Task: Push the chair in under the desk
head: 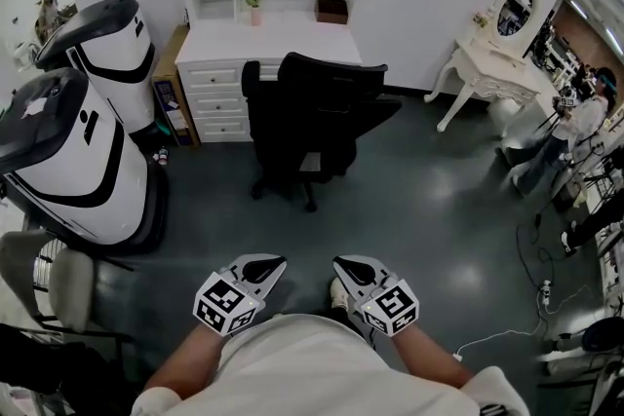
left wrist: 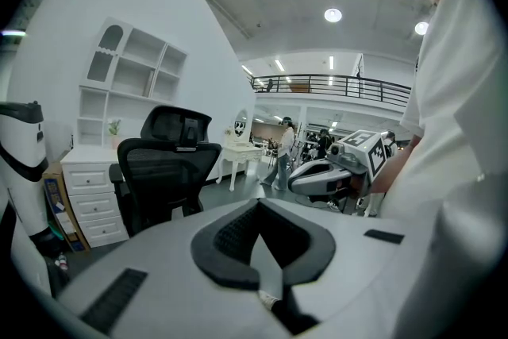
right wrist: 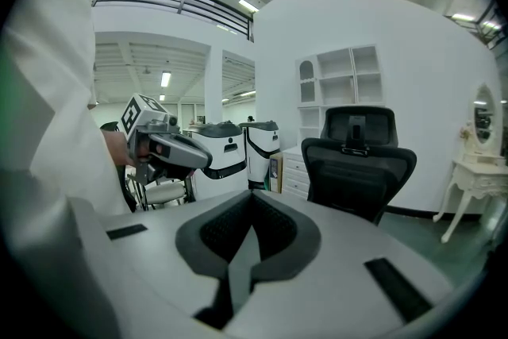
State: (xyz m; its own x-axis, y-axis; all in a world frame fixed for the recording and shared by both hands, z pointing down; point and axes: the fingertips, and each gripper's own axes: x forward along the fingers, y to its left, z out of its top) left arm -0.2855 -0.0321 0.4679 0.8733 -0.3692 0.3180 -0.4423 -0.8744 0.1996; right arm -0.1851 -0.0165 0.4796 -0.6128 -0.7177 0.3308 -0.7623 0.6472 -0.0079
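Observation:
A black office chair point(head: 314, 117) stands in front of the white desk point(head: 265, 42), its back towards me and its seat out from the desk. It also shows as a mesh-backed chair point(left wrist: 168, 167) in the left gripper view and as a chair with a headrest point(right wrist: 359, 163) in the right gripper view. Both grippers are held close to my body, well short of the chair. My left gripper point(head: 265, 268) is shut with nothing in it, and so is my right gripper point(head: 351, 268). Each gripper view shows the other one beside it.
Two large white-and-black machines point(head: 83, 132) stand at the left, next to the desk. A white dressing table with an oval mirror point(head: 497, 54) is at the right, with people beyond it. A cable point(head: 487, 338) lies on the dark floor at the lower right.

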